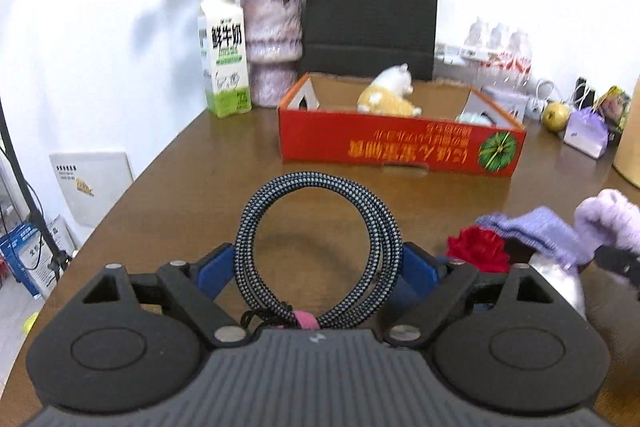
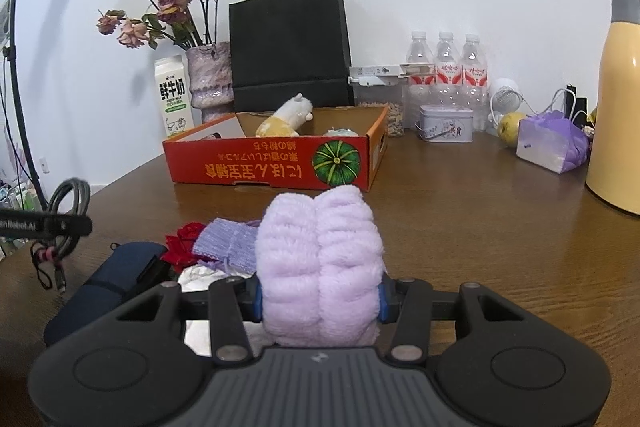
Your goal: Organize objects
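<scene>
My left gripper (image 1: 318,267) is shut on a coiled braided cable (image 1: 320,187) and holds it upright above the wooden table; the cable also shows in the right wrist view (image 2: 66,203). My right gripper (image 2: 320,297) is shut on a fluffy lilac towel roll (image 2: 320,259), which also shows in the left wrist view (image 1: 608,219). A red cardboard box (image 1: 400,147) stands ahead (image 2: 276,163), holding a plush toy (image 1: 390,93) and a small pale item. A red flower (image 2: 184,245), a purple knit piece (image 2: 228,247) and a dark blue pouch (image 2: 112,283) lie between the grippers.
Along the wall stand a milk carton (image 2: 172,101), a vase of dried roses (image 2: 210,79), a black paper bag (image 2: 290,51), water bottles (image 2: 446,67), a tin (image 2: 446,125), an apple (image 2: 510,125), a purple bag (image 2: 552,141) and a yellow flask (image 2: 618,99).
</scene>
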